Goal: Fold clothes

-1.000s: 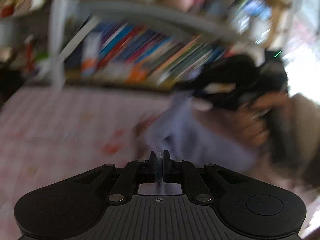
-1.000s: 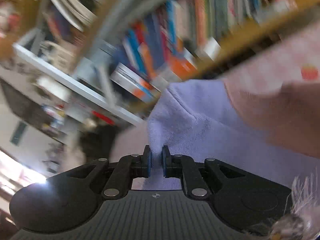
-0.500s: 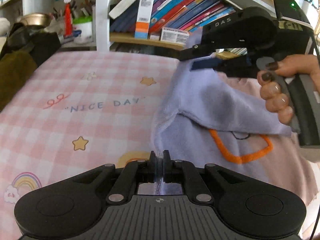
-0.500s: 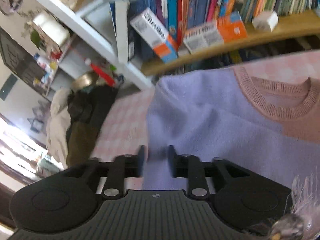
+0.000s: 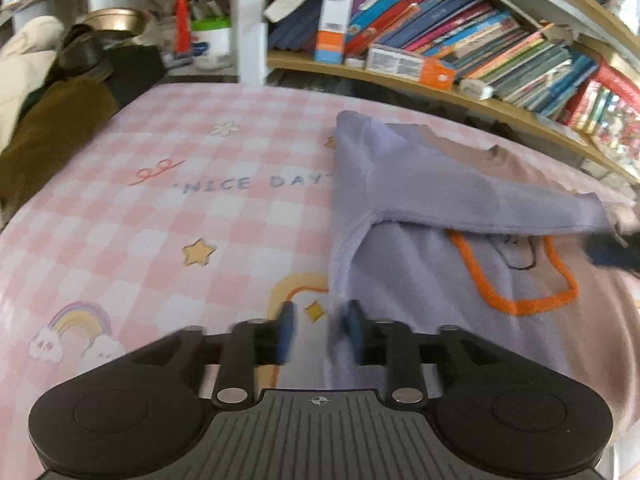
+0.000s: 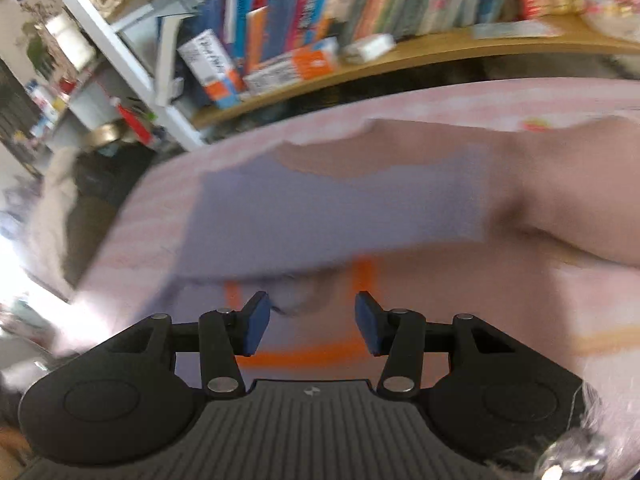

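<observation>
A pink checked cloth (image 5: 168, 208) printed with "NICE DAY", stars and a rainbow covers the bench; behind it stands a bookshelf (image 5: 460, 52) packed with books; dark clothes (image 5: 60, 120) are heaped at the far left. The sweater (image 5: 420, 208), lilac and dusty pink with an orange outline on its front, lies flat on the right of the cloth, its lilac sleeve folded across the chest. The left gripper (image 5: 318, 334) has its jaws apart at the sweater's left edge, gripping nothing; the right gripper (image 6: 312, 322) hovers over the chest, jaws wide open and empty.
</observation>
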### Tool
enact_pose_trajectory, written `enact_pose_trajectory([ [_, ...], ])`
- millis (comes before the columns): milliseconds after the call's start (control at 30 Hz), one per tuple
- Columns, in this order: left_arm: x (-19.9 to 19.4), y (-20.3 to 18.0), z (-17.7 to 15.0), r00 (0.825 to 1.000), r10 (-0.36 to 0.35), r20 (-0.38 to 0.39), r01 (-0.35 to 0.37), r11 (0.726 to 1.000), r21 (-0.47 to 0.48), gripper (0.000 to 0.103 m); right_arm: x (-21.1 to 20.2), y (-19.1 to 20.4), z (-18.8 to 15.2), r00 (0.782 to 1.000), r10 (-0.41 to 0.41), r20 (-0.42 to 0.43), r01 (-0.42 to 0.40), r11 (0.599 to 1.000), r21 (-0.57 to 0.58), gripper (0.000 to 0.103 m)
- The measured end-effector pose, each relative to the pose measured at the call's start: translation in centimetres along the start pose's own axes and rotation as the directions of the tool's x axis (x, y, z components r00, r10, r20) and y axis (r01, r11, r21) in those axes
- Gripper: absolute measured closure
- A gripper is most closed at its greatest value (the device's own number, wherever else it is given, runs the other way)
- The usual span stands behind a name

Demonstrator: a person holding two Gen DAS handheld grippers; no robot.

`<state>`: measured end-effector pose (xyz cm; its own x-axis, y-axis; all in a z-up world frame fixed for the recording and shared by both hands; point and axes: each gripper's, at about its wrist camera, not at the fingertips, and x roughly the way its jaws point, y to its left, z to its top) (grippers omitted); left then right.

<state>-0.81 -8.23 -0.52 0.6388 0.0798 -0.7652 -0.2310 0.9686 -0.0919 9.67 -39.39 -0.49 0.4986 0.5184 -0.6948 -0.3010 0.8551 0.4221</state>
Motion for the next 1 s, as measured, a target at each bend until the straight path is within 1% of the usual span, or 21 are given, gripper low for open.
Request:
enact_pose_trajectory([
  [33,-0.2,0.0,-0.2,1.000,0.012,0.001,-0.012,1.000,-0.011,0.056,-0.8,-0.7,-0.7,0.999,-0.038,0.009,0.038,0.999,-0.010,0.053],
  [67,-0.5,-0.1,-0.4,1.000,0.020,0.004,-0.020,1.000,-0.023,0.055,-1.6,-1.4,-1.4,0.997,-0.077,0.020,0.077,0.997,-0.020,0.047],
  [100,-0.8,-0.1,-0.7,1.000,0.026,0.006,-0.026,0.999,-0.034,0.054,-2.3,-2.1,-2.0,0.994,-0.107,0.023,0.108,0.994,-0.024,0.046],
  [133,-1.1,-0.2,-0.9,0.999,0.031,0.008,-0.031,0.999,-0.041,0.053,-2.9,-2.7,-2.6,0.990,-0.137,0.026,0.138,0.990,-0.028,0.046],
  [233,-1.7,-0.7,-1.8,0.999,0.053,0.012,-0.053,0.997,-0.051,0.052,-4.3,-4.5,-4.0,0.983,-0.182,0.015,0.182,0.983,-0.026,0.046],
  [300,-1.7,-1.3,-2.3,0.997,0.078,0.006,-0.078,0.996,-0.030,0.052,-4.8,-5.2,-5.0,0.979,-0.204,0.004,0.204,0.978,-0.052,0.046],
  [433,-1.5,-2.4,-3.0,0.994,0.111,-0.001,-0.111,0.994,0.001,0.052,-5.7,-5.3,-6.6,0.970,-0.242,0.003,0.240,0.960,-0.147,0.061],
  [600,-0.8,-2.8,-3.2,0.990,0.138,-0.020,-0.138,0.990,0.011,0.052,-6.8,-5.3,-7.9,0.960,-0.280,0.017,0.277,0.935,-0.219,0.062],
  [700,-0.6,-2.9,-3.0,0.991,0.135,-0.022,-0.135,0.991,0.008,0.052,-7.0,-5.9,-8.3,0.953,-0.303,-0.004,0.295,0.931,-0.215,0.062],
  [767,-0.4,-2.9,-2.9,0.992,0.127,-0.023,-0.127,0.992,0.008,0.054,-7.0,-6.4,-8.7,0.952,-0.306,-0.016,0.296,0.933,-0.205,0.064],
  [800,-0.4,-3.0,-2.8,0.993,0.119,-0.025,-0.119,0.993,0.009,0.060,-7.2,-6.5,-8.8,0.953,-0.302,-0.014,0.293,0.935,-0.201,0.064],
  [833,-0.3,-3.0,-2.7,0.993,0.111,-0.025,-0.111,0.994,0.014,0.066,-7.2,-6.5,-8.9,0.955,-0.295,-0.015,0.286,0.936,-0.203,0.070],
  [867,-0.3,-3.0,-2.7,0.994,0.106,-0.026,-0.106,0.994,0.020,0.068,-7.2,-6.4,-8.9,0.960,-0.280,-0.018,0.271,0.940,-0.206,0.079],
  [900,-0.2,-3.1,-2.6,0.995,0.101,-0.026,-0.100,0.995,0.026,0.072,-7.1,-6.2,-8.9,0.964,-0.265,-0.025,0.253,0.943,-0.217,0.084],
  [933,-0.2,-3.1,-2.5,0.995,0.095,-0.027,-0.095,0.995,0.032,0.074,-7.0,-5.9,-8.9,0.968,-0.249,-0.033,0.236,0.945,-0.228,0.093],
  [1000,0.0,-3.2,-2.3,0.996,0.085,-0.028,-0.084,0.996,0.044,0.074,-6.9,-5.4,-8.8,0.970,-0.238,-0.046,0.221,0.946,-0.236,0.093],
])
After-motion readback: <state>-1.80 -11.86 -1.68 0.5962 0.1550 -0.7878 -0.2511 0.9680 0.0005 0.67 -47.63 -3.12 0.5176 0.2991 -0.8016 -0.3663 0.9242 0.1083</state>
